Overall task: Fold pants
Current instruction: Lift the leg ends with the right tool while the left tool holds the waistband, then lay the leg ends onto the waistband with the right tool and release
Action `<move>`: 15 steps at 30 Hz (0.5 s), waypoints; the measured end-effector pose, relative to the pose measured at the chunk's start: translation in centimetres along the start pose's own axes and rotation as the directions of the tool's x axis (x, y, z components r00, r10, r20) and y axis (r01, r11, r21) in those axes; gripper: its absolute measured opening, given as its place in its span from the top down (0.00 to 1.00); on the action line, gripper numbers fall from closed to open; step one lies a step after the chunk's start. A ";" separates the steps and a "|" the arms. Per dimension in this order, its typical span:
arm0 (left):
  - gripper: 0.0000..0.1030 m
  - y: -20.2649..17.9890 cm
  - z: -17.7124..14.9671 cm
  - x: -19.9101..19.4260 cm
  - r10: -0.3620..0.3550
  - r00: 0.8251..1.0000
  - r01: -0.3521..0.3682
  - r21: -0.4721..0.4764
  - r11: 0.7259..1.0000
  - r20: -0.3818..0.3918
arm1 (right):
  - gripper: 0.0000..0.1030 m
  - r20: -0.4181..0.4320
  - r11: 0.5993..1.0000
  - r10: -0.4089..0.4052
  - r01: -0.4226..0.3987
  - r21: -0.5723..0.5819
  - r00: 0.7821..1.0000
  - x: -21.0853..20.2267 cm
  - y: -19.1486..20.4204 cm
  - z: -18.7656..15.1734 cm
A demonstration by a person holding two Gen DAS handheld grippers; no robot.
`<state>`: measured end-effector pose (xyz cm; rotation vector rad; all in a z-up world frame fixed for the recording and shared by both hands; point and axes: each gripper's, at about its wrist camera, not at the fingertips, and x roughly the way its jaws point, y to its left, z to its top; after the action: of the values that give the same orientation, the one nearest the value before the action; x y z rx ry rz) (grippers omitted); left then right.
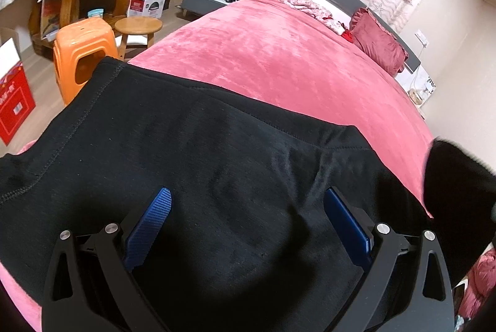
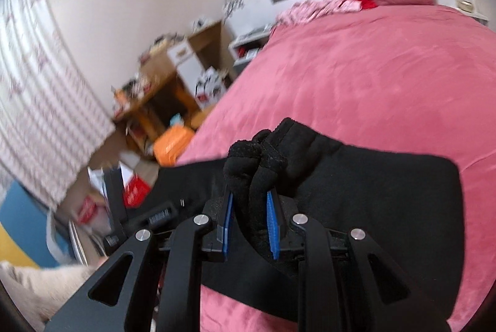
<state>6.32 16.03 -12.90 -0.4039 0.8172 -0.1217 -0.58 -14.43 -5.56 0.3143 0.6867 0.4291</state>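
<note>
Lying spread across the near part of the pink bedspread (image 1: 279, 59) — black pants (image 1: 186, 145). Hovering over that cloth with blue pads set wide and nothing between them — left gripper (image 1: 248, 198). Pinched nearly closed on a bunched fold of the pants, lifted off the bed — right gripper (image 2: 249, 195).

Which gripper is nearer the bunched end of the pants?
Right. The right gripper is clamped on the bunched end of the pants. The left gripper hovers open above the flat part of the pants.
</note>
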 end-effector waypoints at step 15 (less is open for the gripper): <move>0.05 -1.8 -0.8 0.2 -0.075 0.997 0.077 0.087 0.993 -0.021 | 0.76 -0.255 0.993 -0.038 0.009 -0.117 0.966 9.5 -0.5 -6.8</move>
<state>5.95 14.09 -12.84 -0.3520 0.8111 -0.2314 1.62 -9.41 -15.92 0.1420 0.9140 0.4897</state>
